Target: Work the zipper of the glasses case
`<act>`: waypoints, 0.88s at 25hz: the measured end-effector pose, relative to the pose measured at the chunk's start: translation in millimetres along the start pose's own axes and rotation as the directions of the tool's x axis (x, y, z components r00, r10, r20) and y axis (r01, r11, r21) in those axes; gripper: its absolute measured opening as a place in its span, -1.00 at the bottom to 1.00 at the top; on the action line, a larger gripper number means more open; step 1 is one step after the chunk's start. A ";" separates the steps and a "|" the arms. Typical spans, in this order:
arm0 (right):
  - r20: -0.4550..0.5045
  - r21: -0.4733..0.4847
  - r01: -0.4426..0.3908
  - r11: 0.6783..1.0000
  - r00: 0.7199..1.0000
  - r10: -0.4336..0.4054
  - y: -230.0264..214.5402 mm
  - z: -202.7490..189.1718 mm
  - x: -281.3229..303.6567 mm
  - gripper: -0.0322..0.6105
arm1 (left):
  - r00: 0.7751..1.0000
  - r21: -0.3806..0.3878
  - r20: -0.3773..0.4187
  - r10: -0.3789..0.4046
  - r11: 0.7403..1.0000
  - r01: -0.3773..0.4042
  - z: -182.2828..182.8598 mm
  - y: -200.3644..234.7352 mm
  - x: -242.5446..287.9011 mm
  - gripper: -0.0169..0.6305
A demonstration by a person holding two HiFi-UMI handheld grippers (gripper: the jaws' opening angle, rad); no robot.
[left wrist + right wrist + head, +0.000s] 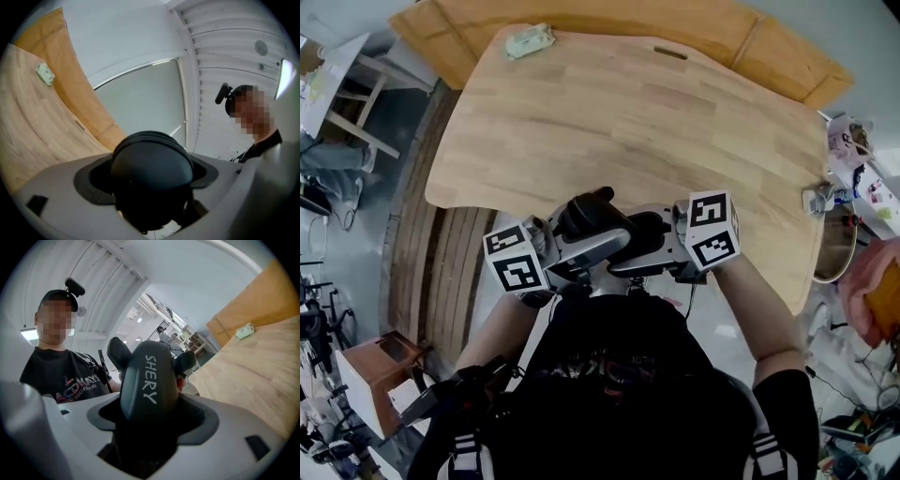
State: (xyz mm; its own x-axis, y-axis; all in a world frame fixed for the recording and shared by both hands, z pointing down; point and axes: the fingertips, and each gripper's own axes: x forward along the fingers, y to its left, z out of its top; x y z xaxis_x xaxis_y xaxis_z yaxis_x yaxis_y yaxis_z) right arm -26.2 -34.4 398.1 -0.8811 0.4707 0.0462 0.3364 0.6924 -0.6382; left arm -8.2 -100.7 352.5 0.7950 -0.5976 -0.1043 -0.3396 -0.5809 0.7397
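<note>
The black glasses case [149, 394] reads "SHERY" in white capitals.

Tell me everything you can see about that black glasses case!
The glasses case is black, smooth and matte, long with rounded ends, and has white letters spelling SHERY along it. Curved ridges round one end may be the zipper line; I cannot tell if it is zipped. It is up in the air near the person's chest, off the wooden table. The right gripper is shut on one end, and the other end sits between the open jaws of the left gripper.
</note>
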 end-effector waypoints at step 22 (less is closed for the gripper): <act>0.639 0.147 -0.142 0.979 0.769 0.016 6.2 73.2 -21.0 0.20 | 0.903 -0.270 0.394 -0.171 0.918 0.291 112.9 5.3 -77.0 0.17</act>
State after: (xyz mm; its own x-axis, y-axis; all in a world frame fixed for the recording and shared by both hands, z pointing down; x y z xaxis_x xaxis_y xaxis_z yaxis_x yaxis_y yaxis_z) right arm -29.9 -80.0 336.9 -0.8846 0.0237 -0.4657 0.4060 0.5304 -0.7442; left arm -127.9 -120.2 289.5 0.5780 -0.6582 -0.4824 0.0560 -0.5577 0.8281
